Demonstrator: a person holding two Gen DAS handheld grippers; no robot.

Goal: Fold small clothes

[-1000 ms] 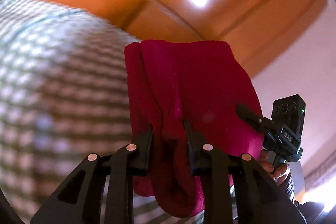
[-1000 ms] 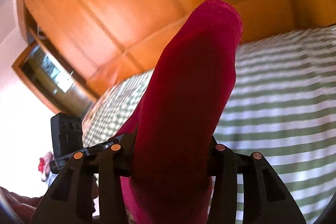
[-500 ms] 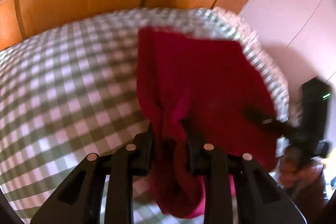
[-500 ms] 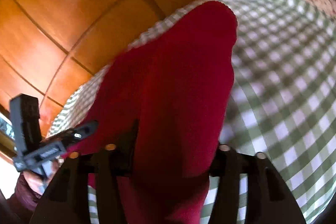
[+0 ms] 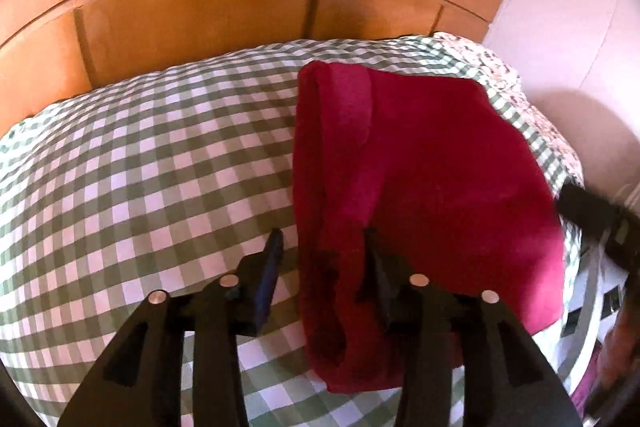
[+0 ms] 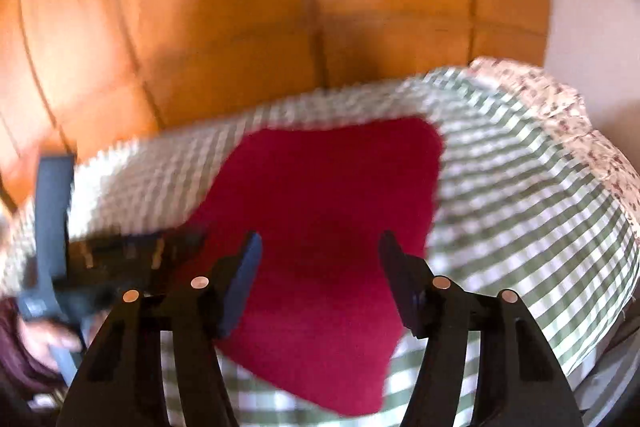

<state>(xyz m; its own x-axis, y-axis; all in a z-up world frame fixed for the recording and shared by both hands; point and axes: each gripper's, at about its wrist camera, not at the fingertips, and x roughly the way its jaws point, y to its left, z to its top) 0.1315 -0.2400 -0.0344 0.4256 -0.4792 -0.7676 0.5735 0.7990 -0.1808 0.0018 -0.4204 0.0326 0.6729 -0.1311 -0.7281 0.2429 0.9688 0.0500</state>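
A dark red garment (image 5: 420, 167) lies folded on the green-and-white checked bedcover (image 5: 140, 167). Its rolled left edge runs between the fingers of my left gripper (image 5: 322, 251), whose jaws are opening. The left pad stands clear of the cloth; the right finger rests against the fabric without pinching it. In the right wrist view the same garment (image 6: 328, 195) lies flat under my right gripper (image 6: 320, 251), whose jaws stand apart with neither pad pressing on it. Each view shows the other gripper at its edge: right gripper (image 5: 600, 223), left gripper (image 6: 100, 255), blurred.
Orange wooden panels (image 5: 200, 7) rise behind the bed. A white wall (image 5: 560, 7) stands to the right. Floral fabric (image 5: 504, 75) lines the bed's far right edge, close to the garment. A hand (image 6: 40, 339) shows low left in the right wrist view.
Both grippers held the red garment up in the air. It has come down onto the checked bedcover, both pairs of jaws have spread off it, and both views have tilted downward.
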